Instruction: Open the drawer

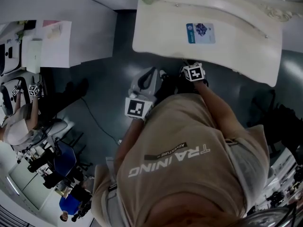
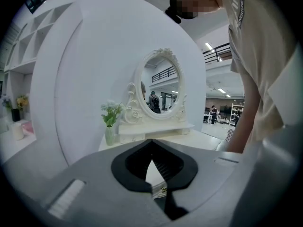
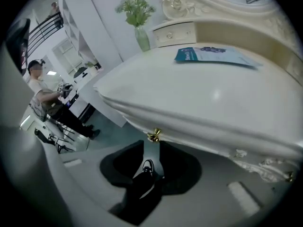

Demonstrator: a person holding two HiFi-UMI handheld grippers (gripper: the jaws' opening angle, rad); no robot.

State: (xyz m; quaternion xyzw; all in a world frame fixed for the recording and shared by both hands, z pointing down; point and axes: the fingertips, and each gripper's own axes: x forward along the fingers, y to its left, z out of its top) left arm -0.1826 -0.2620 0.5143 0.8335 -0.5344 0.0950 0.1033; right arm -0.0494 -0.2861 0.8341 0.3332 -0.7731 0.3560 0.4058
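The drawer is a shallow, cream-white curved front tucked under the overhanging lip of the cream dressing table, and it sits shut, flush beneath that edge. A small brass-gold knob sticks out of it at the left end. The right gripper points steeply down at this front, its black jaws standing apart with the knob just beyond their tips at twelve o'clock and nothing between the pads. On the tabletop, up at one o'clock from the knob, lies a blue-and-white printed leaflet; at eleven o'clock stands a slim glass vase of white flowers and green leaves. Behind rises an oval mirror in a carved white frame. The left gripper hangs back from the table, roughly level, its jaw tips meeting and holding nothing. The person in a beige T-shirt leans over both.
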